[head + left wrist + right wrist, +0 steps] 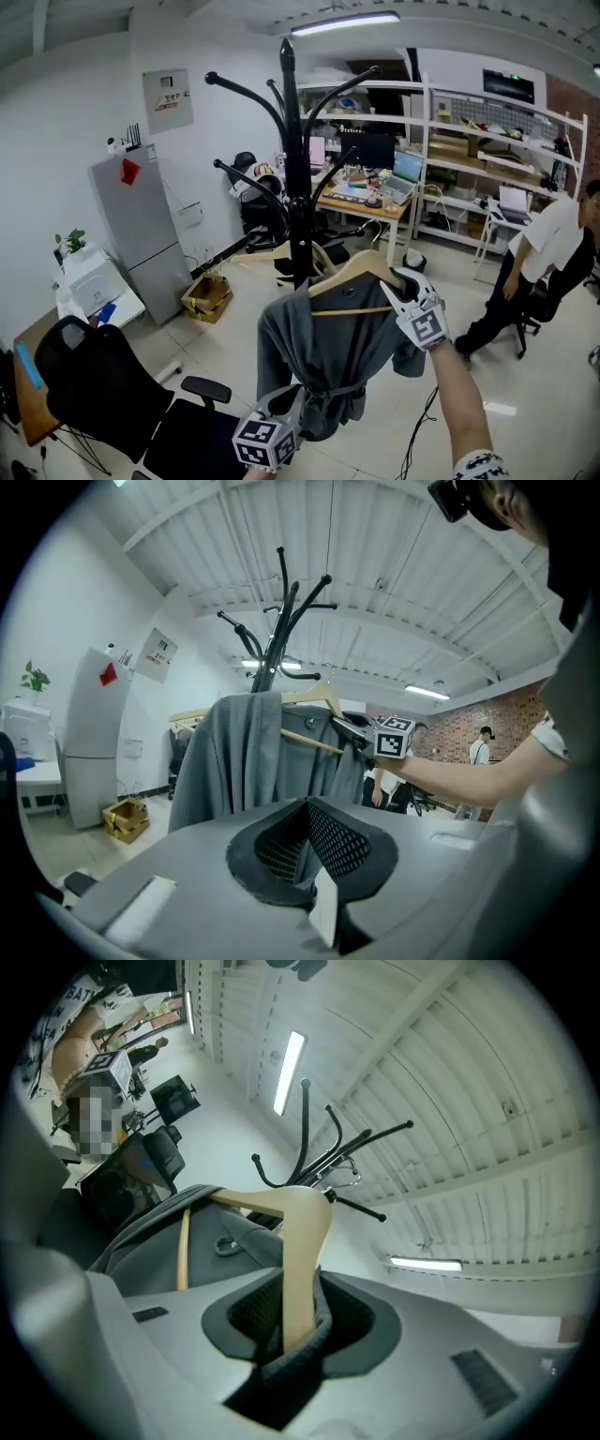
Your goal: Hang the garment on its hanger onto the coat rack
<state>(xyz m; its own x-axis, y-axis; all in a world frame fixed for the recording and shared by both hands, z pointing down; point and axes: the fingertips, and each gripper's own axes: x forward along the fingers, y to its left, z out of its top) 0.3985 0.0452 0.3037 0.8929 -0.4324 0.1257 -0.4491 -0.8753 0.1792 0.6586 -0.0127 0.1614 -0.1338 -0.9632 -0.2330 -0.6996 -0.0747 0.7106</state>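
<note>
A grey garment point(323, 352) hangs on a wooden hanger point(352, 274) just in front of the black coat rack point(297, 169). My right gripper point(398, 281) is shut on the right arm of the hanger point(300, 1232), with the garment's edge point(225, 1241) caught at the jaws. Low in the head view, my left gripper point(295, 398) is shut on a fold of the garment's lower part. In the left gripper view the garment point(244, 752) drapes ahead of the left gripper point(307, 850), and the rack point(281, 630) rises behind it. The rack's curved arms point(305, 1138) stand beyond the hanger's top.
Another wooden hanger point(267, 253) hangs low on the rack. A black office chair point(103, 384) stands at the lower left, with a grey fridge point(141, 234) and a cardboard box point(208, 296) behind it. A person point(548, 258) bends at the right, by desks point(375, 202) and shelves point(497, 141).
</note>
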